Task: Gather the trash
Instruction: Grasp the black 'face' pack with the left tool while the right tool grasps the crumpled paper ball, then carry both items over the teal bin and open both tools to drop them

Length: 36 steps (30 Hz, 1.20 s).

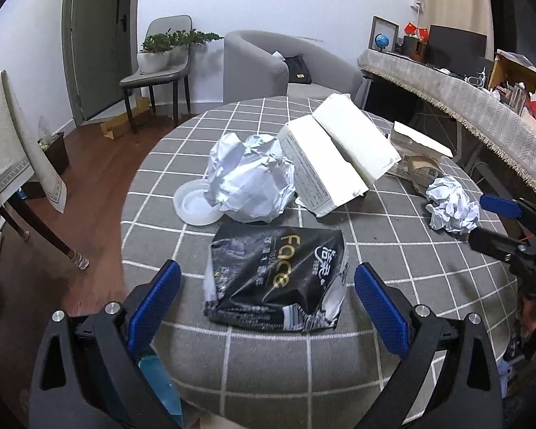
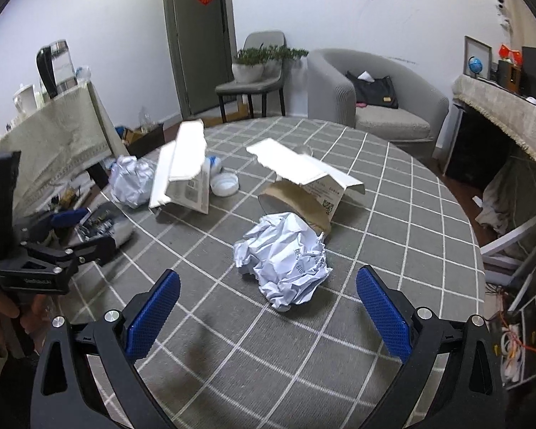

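Note:
My left gripper is open, its blue pads on either side of a crumpled black tissue wrapper on the round checked table. Behind the wrapper lie a large crumpled paper ball, a white plastic lid and a torn white box. My right gripper is open, just short of a small crumpled paper ball, empty. That ball also shows in the left wrist view, with the right gripper beside it. Torn cardboard lies behind it.
The left gripper shows at the left edge of the right wrist view. A grey armchair, a chair with a plant and a cloth-covered side table stand beyond the table. A desk is at the right.

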Tool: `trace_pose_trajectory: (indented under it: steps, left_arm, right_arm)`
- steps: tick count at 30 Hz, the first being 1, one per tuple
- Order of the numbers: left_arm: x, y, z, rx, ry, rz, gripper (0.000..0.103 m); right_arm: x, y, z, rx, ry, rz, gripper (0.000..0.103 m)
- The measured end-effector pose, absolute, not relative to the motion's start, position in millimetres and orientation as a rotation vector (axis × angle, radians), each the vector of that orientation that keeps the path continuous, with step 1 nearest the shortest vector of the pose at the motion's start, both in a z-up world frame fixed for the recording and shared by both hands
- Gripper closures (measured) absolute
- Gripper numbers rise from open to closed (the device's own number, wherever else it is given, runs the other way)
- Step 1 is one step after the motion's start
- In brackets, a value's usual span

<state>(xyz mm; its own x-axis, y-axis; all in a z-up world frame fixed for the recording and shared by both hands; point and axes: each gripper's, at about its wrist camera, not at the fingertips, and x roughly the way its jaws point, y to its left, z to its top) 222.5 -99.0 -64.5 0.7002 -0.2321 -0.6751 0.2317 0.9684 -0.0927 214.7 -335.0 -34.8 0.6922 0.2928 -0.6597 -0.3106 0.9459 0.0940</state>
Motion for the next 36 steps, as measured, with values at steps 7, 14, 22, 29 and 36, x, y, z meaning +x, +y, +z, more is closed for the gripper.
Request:
trace_pose_trajectory:
  steps: [7,14,22,29,36]
  left_arm:
    - [230,-103,-65,0.001,0.759,-0.26,0.024]
    - [223,-97,-61,-0.023,0.755,-0.288,0.029]
    - [216,-73,-50,-0.084,0.742,-0.302,0.029]
    - [205,-47,-40,-0.086,0.711,-0.265,0.029]
    - [197,-6,-44,-0.102,0.711,-0.201,0.029]
  right_arm:
    - [233,-331,-37,-0.049,0.771,0.334,0.003]
    - [247,-332,-42,-0.052,0.815,0.327,0.022]
    - [249,-322,-48,-0.06,0.855,0.319,0.046]
    - [232,-304,-36,-0.066,0.829,0.323,0.049]
    - [219,-269,-16,-0.054,0.786,0.384,0.049]
